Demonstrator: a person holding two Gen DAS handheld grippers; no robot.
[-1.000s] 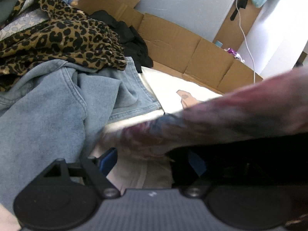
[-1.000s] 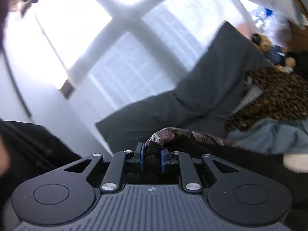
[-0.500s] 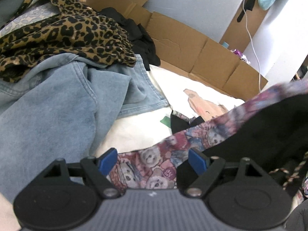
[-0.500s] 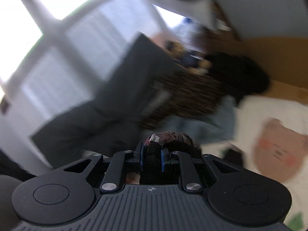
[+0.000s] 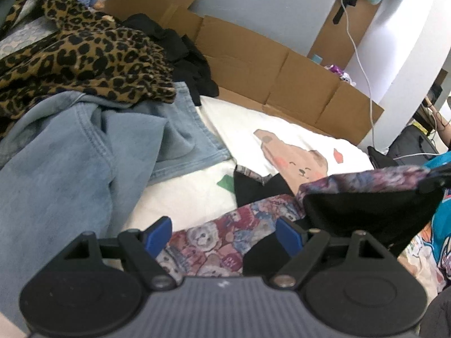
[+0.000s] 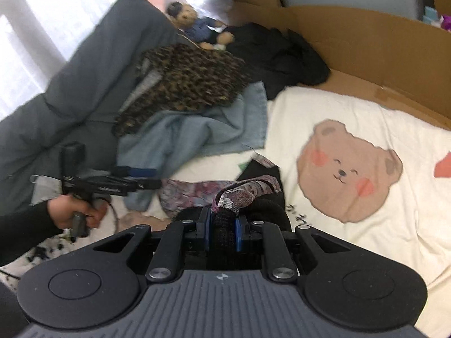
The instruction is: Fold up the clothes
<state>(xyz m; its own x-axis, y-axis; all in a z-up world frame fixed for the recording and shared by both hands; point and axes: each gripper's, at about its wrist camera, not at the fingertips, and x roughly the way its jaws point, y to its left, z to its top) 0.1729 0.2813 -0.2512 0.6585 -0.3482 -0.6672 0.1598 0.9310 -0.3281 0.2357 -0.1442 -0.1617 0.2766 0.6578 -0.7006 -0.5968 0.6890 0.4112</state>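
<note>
1. While I look down both wrist views, the biggest thing is the bed, covered by a cream sheet with a bear print; cardboard stands along its far edge.
2. Left of the bear lies a pile: a grey duvet, a denim piece, a leopard garment on top of the denim, and black clothes against the cardboard.
3. My task garment, bear-patterned outside and black inside, lies on the sheet near the front edge, below the bear's face; one part is lifted off the bed toward the right.
4. My right gripper has its jaws clenched on a bunched edge of the garment, with cloth bulging up between the blue pads.
5. My left gripper has its jaws released and wide apart, with the garment's patterned side lying between them; I cannot tell whether the pads touch the cloth. In the right view a hand holds this gripper low over the garment's left end.
6. A teddy sits at the far end of the pile.
</note>
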